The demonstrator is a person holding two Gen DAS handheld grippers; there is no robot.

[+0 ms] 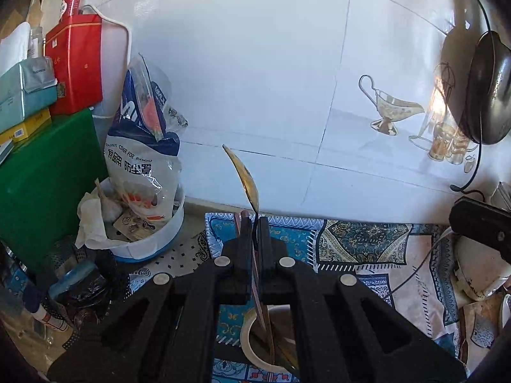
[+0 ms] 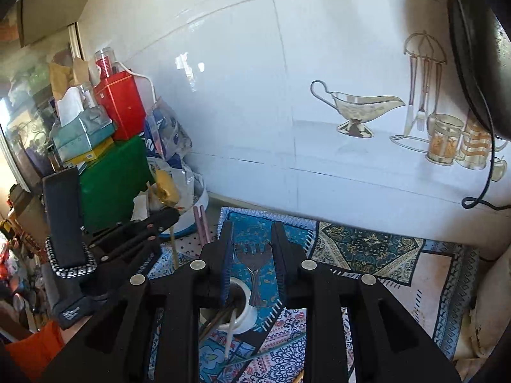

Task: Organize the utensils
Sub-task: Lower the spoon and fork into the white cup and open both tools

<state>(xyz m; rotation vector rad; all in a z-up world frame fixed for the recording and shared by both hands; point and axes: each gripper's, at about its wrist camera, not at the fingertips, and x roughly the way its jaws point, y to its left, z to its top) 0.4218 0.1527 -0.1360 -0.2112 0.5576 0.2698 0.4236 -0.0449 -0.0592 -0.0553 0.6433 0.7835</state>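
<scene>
Over cup (image 1: 255, 335) | left jaws clamp gold spoon (image 1: 247, 178) | right jaws wide, seemingly around fork (image 2: 254, 268)

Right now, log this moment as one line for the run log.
left tool: shut on gold spoon, upright above white cup | right tool: open, over dark fork on patterned cloth

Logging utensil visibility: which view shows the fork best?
The right wrist view: the fork stands, tines up, between the open right claw fingers. The left wrist view shows no recognisable fork; its claw grips a golden spoon.
</scene>
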